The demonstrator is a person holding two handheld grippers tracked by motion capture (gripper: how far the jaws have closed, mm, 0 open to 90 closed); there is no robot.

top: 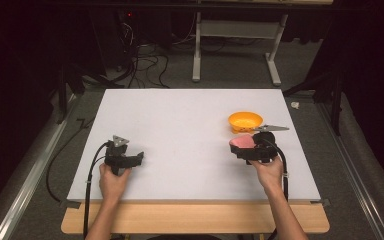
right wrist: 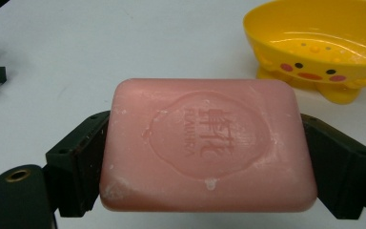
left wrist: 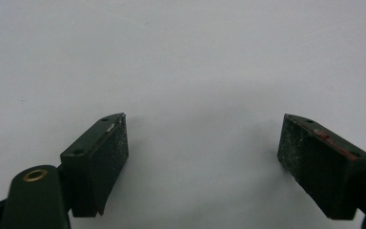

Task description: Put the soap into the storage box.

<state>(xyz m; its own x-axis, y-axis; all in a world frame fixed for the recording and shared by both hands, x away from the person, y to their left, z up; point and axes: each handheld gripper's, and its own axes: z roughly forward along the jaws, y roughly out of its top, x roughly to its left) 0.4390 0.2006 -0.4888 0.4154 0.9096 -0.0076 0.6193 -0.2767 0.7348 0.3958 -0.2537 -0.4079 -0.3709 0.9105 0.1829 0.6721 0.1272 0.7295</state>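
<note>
Soap is the risk here: the right gripper [right wrist: 205, 157] clamps the pink rectangular bar of soap [right wrist: 205, 148] flat between its jaws by the two short ends, just short of the yellow plastic duck-faced soap dish [right wrist: 314, 43]. Such a bar is probably slick, so a loose squeeze or a tilt could let it slide out onto the white table [top: 180, 125]. A low approach might knock the light dish away. The left gripper [left wrist: 205, 157], jaws wide and empty, hovers over bare table, well apart.
</note>
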